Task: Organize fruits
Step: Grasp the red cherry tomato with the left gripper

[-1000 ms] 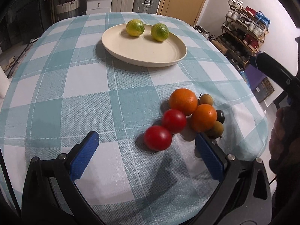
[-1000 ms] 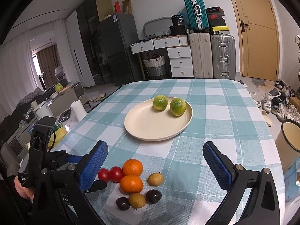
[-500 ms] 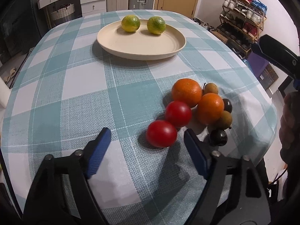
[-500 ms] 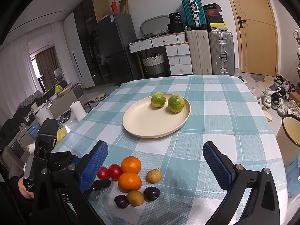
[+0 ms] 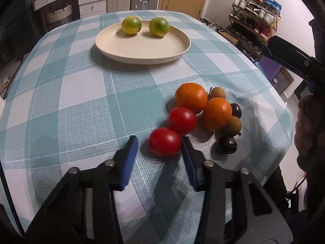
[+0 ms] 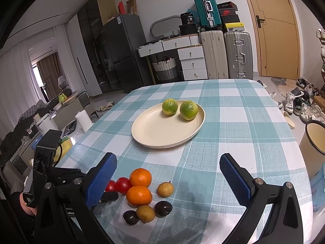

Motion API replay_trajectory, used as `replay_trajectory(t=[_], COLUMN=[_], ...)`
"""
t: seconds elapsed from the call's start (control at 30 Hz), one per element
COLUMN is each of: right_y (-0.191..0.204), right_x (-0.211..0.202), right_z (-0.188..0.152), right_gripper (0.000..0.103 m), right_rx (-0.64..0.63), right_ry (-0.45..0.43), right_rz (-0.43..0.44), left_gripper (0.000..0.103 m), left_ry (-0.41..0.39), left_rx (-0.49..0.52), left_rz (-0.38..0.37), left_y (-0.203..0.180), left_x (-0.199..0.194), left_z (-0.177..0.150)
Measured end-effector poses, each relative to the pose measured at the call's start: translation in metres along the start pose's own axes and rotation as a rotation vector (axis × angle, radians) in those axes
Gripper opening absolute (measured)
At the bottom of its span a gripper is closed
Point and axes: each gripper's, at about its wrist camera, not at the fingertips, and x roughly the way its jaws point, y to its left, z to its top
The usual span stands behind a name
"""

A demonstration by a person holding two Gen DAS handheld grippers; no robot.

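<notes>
A cream plate (image 5: pixel 142 50) at the far side of the checked table holds two limes (image 5: pixel 131 25) (image 5: pixel 159 26). Nearer lies a cluster: two red tomatoes, two oranges (image 5: pixel 191 97) (image 5: pixel 217 113), two small brown fruits and two dark plums (image 6: pixel 163 208). My left gripper (image 5: pixel 158 142) points down at the near tomato (image 5: pixel 165 141), jaws closing with it between them; the right pad touches it, the left pad stands a little off. My right gripper (image 6: pixel 168 158) hangs wide open above the table, behind the cluster, holding nothing.
The table's right edge drops off just past the plums (image 5: pixel 227 144). A hand (image 5: pixel 304 126) holds the right gripper's handle there. A shoe rack (image 5: pixel 256 26), suitcases (image 6: pixel 237 55), drawers and a round bin (image 6: pixel 316 136) stand around the table.
The left gripper's jaws have narrowed from wide apart to either side of the near tomato, and the view has tipped closer to it. The right gripper has kept still and open.
</notes>
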Motion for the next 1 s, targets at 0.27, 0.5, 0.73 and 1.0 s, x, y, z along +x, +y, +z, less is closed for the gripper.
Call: replay_trajectory(t=[0.27, 0.5, 0.73, 1.0], right_y=[-0.002, -0.002, 0.0, 0.001], right_x=[-0.002, 0.001, 0.003, 0.006], right_z=[0.0, -0.002, -0.01, -0.028], right_gripper=[0.103, 0.103, 0.103, 0.103], right_rx=[0.01, 0.016, 0.018, 0.024], right_ry=[-0.002, 0.019, 0.049, 0.1], right_rz=[-0.001, 0.032, 0.053, 0.066], left_gripper=[0.029, 0.029, 0.029, 0.029], left_ry=[-0.006, -0.029, -0.067, -0.089], left_rx=[-0.013, -0.035, -0.067, -0.084], left_rz=[-0.016, -0.016, -0.01, -0.01], left_y=[0.003, 0.008, 0.016, 0.022], left_x=[-0.002, -0.011, -0.027, -0.037], left_z=[-0.002, -0.002, 0.002, 0.002])
